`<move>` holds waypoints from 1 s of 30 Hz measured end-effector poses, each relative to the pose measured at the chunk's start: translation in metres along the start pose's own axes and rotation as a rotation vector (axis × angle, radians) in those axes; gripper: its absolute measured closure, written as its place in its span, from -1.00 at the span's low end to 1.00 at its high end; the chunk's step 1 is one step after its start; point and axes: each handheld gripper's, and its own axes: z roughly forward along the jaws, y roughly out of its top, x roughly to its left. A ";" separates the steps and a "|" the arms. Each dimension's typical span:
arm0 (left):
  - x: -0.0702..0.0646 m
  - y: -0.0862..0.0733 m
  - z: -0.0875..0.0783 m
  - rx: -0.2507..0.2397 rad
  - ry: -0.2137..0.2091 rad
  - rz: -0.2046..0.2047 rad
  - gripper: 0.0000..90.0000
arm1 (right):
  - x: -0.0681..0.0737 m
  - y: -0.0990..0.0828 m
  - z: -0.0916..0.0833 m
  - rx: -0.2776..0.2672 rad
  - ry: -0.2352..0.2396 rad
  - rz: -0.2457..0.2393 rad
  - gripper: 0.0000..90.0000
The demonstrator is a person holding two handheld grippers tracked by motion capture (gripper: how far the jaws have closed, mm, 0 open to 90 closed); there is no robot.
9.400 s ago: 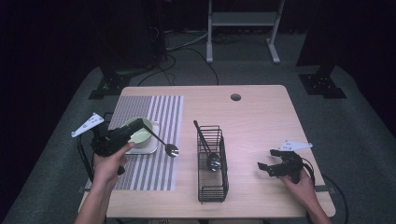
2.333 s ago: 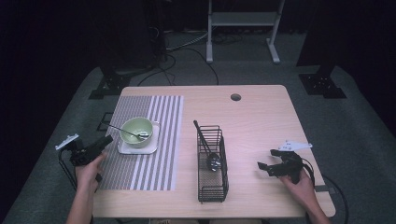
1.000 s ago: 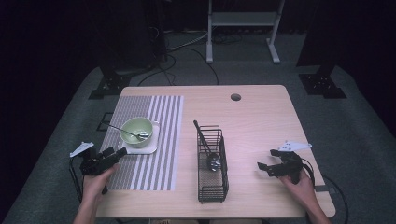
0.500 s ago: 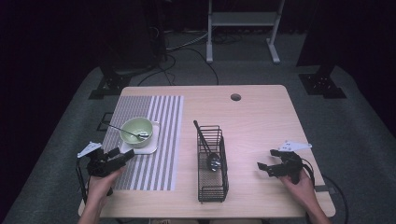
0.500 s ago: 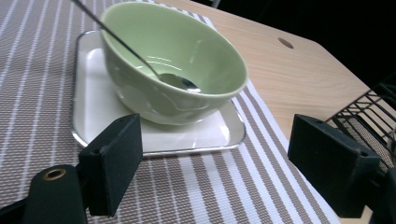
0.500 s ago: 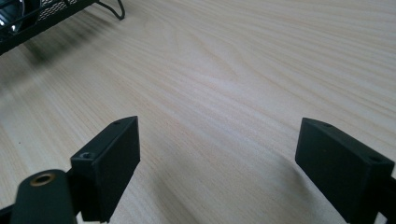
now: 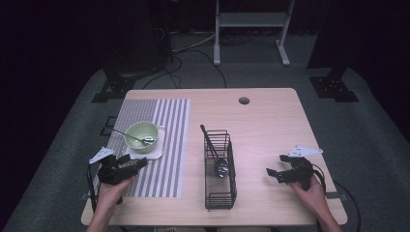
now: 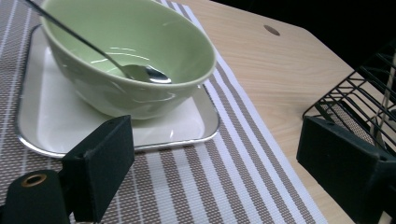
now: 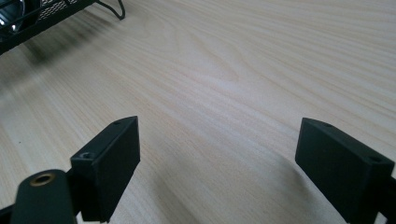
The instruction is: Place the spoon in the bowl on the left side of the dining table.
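A pale green bowl (image 7: 141, 136) stands on a small white tray (image 7: 157, 153) on the striped placemat (image 7: 167, 121), with a metal spoon (image 7: 145, 140) resting in it. My left gripper (image 7: 139, 162) hovers just in front of the tray. In the left gripper view the bowl (image 8: 126, 60) and spoon (image 8: 144, 73) lie beyond the left gripper (image 8: 215, 163), which is open. Its jaws have just been opening, and only placemat shows between them. My right gripper (image 7: 272, 173) rests open over bare wood at the table's right, as the right gripper view (image 9: 217, 158) confirms.
A black wire basket (image 7: 220, 169) stands mid-table, holding a dark-handled utensil (image 7: 221, 166). Its edge shows in the left gripper view (image 8: 364, 107) and a corner of the basket (image 9: 42, 18) in the right gripper view. A round cable hole (image 7: 244, 100) sits near the far edge.
My left hand has come in from the table's left edge, moving right onto the placemat toward the tray. The right hand has kept still.
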 end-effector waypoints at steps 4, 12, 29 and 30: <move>-0.007 -0.001 0.003 0.008 -0.012 0.024 -0.77 | 0.000 0.000 0.000 0.000 0.000 -0.004 -0.71; -0.020 -0.003 0.010 0.030 -0.029 0.047 -0.77 | 0.000 0.000 0.000 0.000 0.001 -0.004 -0.71; -0.037 -0.010 0.020 0.060 -0.059 0.083 -0.77 | 0.000 0.000 0.000 0.001 0.003 -0.004 -0.71; -0.037 -0.011 0.020 0.063 -0.060 0.087 -0.77 | 0.000 0.000 0.000 0.001 0.003 -0.004 -0.71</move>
